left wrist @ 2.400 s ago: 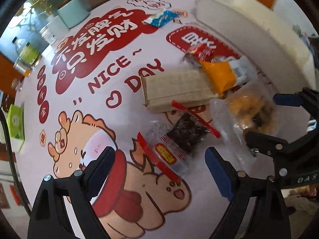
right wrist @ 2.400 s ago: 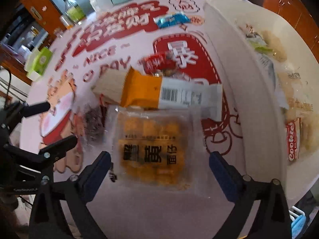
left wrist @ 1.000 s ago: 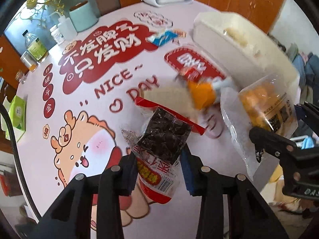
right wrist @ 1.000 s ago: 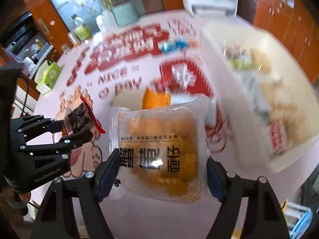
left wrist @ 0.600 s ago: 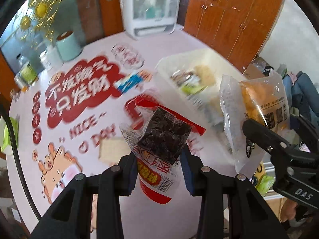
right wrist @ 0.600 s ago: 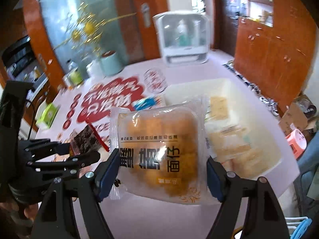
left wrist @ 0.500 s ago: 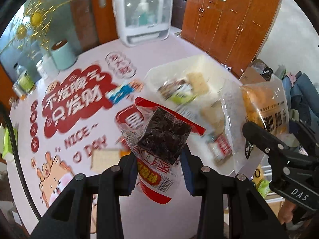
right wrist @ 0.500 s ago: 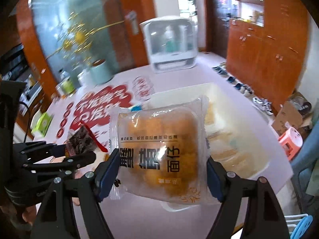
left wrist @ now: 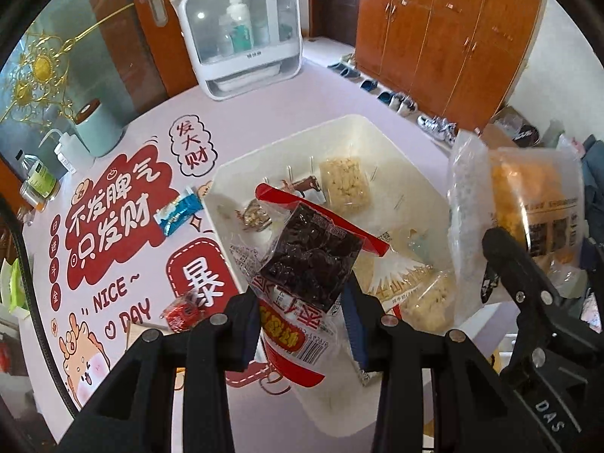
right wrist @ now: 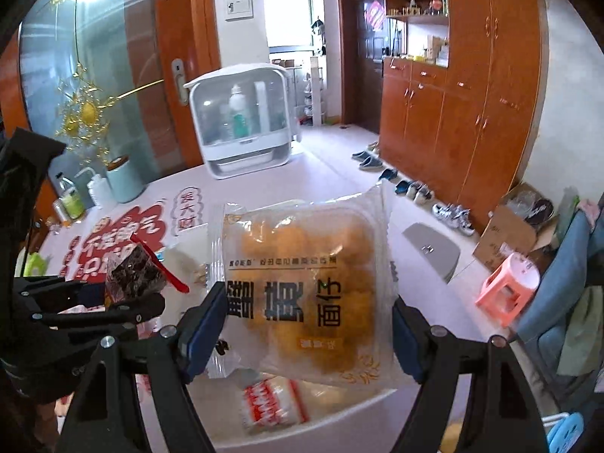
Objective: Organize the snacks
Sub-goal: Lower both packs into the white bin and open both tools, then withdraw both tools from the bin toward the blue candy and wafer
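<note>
My left gripper (left wrist: 302, 317) is shut on a clear, red-edged packet of dark dried fruit (left wrist: 309, 264), held above the near-left part of the white bin (left wrist: 377, 128). Several snack packs lie inside the bin. My right gripper (right wrist: 307, 321) is shut on a wide clear bag of orange-yellow puffs (right wrist: 302, 264), its pads against both side edges, above the bin's near rim (right wrist: 339, 421). In the left wrist view that bag (left wrist: 528, 196) hangs at the right. In the right wrist view, the left gripper (right wrist: 124, 298) and dark packet (right wrist: 132, 271) sit at the left.
On the printed table mat lie a blue wrapper (left wrist: 177, 211), a small red packet (left wrist: 181, 311) and a beige box corner (left wrist: 139, 336). A white cabinet (left wrist: 241, 34), mint canister (left wrist: 98, 128) and bottles (left wrist: 37, 181) stand at the back. A pink stool (right wrist: 509, 283) is on the floor.
Both grippers closed on their packets, lifted them off the mat and carried them rightwards over the white bin. The right wrist view has tilted up toward the room.
</note>
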The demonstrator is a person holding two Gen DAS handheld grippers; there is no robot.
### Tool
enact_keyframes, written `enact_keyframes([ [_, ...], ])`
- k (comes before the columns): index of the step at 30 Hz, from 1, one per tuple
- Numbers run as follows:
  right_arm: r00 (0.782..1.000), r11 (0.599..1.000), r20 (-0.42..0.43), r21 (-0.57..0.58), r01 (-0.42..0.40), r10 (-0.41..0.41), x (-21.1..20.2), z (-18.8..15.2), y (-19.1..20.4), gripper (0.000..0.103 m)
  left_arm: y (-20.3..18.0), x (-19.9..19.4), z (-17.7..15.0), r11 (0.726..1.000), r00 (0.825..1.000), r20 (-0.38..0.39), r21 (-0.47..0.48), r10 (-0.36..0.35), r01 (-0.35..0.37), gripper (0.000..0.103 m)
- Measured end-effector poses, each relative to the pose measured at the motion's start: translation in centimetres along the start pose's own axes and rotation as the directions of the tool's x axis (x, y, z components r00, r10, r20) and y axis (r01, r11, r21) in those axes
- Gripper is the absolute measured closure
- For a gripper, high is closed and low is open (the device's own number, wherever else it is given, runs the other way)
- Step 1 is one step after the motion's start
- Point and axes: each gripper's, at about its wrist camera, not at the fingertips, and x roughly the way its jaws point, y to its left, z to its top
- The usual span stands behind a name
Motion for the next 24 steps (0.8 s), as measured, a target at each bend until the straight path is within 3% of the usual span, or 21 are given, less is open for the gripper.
enact_keyframes([
  [4,1.000,1.000,-0.008,-0.019,0.018,-0.019,1.6,0.0,-1.0,0.023,-1.5,2.0,0.8,0.999,0.998,-0.034,-0.002,0.046,-0.046,0.065],
  [7,0.999,1.000,-0.049,-0.019,-0.003,0.002,3.0,-0.2,-2.0,0.021,-1.8,2.9,1.1,0.996,0.995,-0.048,0.000,0.090,-0.090,0.058],
  [9,0.996,0.999,-0.079,-0.003,-0.033,0.033,3.6,-0.4,-2.5,0.019,-2.2,3.3,1.2,0.990,0.989,-0.043,0.007,0.142,-0.142,0.034],
  [12,0.989,0.998,-0.134,0.043,-0.055,0.060,4.9,-0.7,-3.4,0.016,-1.9,3.6,1.3,0.979,0.979,-0.025,0.008,0.203,-0.203,0.014],
  [18,0.996,0.999,-0.075,0.000,-0.039,0.039,4.4,-0.8,-3.1,0.008,-1.4,4.1,1.2,0.972,0.971,-0.042,-0.005,0.235,-0.236,0.014],
  [24,0.996,0.998,-0.076,-0.018,-0.053,0.051,4.5,-0.8,-2.6,0.007,-0.6,3.9,0.2,0.969,0.968,-0.050,-0.019,0.247,-0.248,0.014],
])
